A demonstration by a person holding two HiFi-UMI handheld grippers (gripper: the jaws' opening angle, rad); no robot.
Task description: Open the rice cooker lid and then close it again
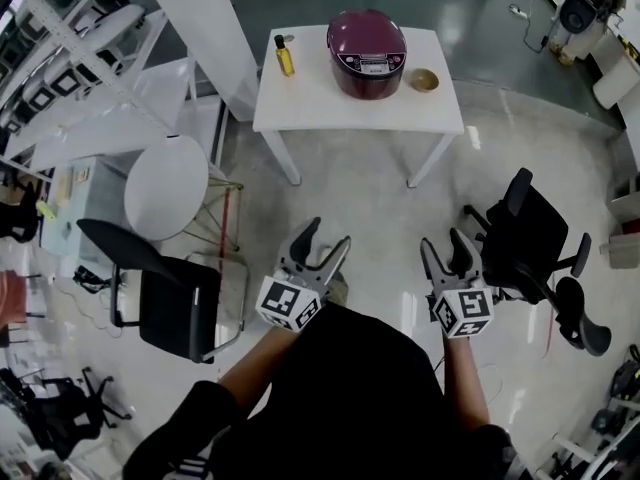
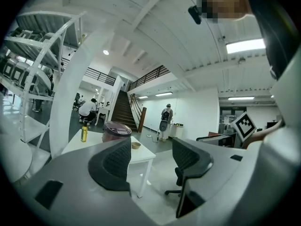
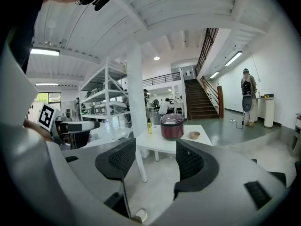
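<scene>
A maroon rice cooker (image 1: 366, 52) with its lid down stands on a white table (image 1: 330, 108), well ahead of me. The left gripper view shows the cooker (image 2: 116, 130) partly behind a jaw; the right gripper view shows it (image 3: 171, 125) between the jaws, far off. My left gripper (image 1: 322, 245) and right gripper (image 1: 447, 251) are both open and empty, held close to my body over the floor, far short of the table.
A yellow bottle (image 1: 285, 56) stands left of the cooker, a small wooden bowl (image 1: 424, 80) right of it. A black office chair (image 1: 535, 243) is at my right, another black chair (image 1: 165, 293) and a round white table (image 1: 166, 186) at my left. White shelving (image 1: 70, 58) fills the left.
</scene>
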